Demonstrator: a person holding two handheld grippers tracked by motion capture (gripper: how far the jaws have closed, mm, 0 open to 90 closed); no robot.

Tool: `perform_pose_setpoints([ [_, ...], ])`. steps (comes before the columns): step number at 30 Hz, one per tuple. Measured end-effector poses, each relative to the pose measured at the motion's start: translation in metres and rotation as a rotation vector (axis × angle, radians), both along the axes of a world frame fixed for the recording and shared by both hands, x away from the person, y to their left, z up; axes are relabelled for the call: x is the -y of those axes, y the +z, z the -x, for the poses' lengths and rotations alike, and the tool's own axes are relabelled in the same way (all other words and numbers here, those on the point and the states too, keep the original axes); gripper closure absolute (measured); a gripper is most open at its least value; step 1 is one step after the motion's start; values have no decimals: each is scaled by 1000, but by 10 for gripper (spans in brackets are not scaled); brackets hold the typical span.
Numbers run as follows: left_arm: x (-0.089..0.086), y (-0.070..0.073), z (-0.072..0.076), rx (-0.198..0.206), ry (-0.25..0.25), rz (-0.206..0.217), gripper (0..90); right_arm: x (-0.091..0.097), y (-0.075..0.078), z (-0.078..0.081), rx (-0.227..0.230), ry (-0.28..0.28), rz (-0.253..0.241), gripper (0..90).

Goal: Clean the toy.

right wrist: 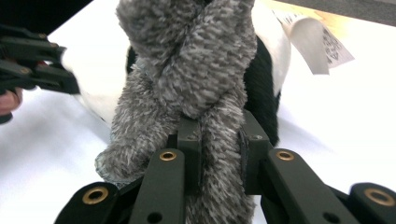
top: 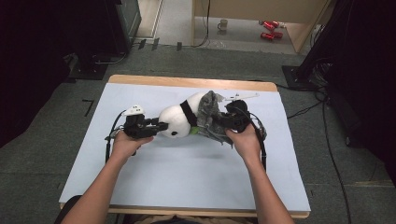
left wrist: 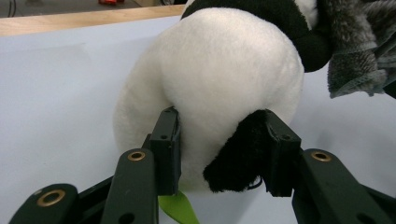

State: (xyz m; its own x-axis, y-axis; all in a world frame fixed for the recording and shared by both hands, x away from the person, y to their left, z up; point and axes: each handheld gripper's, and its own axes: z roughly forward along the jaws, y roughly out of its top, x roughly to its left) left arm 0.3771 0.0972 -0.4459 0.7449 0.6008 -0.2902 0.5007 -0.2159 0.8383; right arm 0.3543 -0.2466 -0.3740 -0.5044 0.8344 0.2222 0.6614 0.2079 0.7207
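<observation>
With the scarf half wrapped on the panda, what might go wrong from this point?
1. The right gripper pinches just one strand of the grey scarf; a pull may slip it free or loosen the crossing.
2. The left gripper clamps only soft plush on the panda, so the toy may twist or squeeze out.
3. The paper tag may catch under the scarf.

I work in a lab: grey carpet [top: 42,154], trailing cables [top: 327,140], dark equipment racks [top: 359,56] flanking my table [top: 187,186].
</observation>
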Motion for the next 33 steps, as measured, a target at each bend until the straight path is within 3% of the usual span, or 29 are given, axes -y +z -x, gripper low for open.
perform_pose_setpoints([
  [11, 2, 1, 1, 5, 6, -6, 565, 30, -12, 0, -16, -30, -23, 759],
  [16, -1, 1, 0, -4, 12, 3, 566, 52, -13, 0, -28, -90, -10, 760],
  [20, 0, 2, 2, -2, 17, -7, 568, 60, -7, 0, -18, -98, -33, 760],
  [28, 1, 3, 1, -21, 27, 15, 595, 41, 18, 5, 35, -29, -66, 760],
  [33, 4, 7, 0, -22, 27, -10, 601, 14, 30, 3, 53, 28, -81, 760],
])
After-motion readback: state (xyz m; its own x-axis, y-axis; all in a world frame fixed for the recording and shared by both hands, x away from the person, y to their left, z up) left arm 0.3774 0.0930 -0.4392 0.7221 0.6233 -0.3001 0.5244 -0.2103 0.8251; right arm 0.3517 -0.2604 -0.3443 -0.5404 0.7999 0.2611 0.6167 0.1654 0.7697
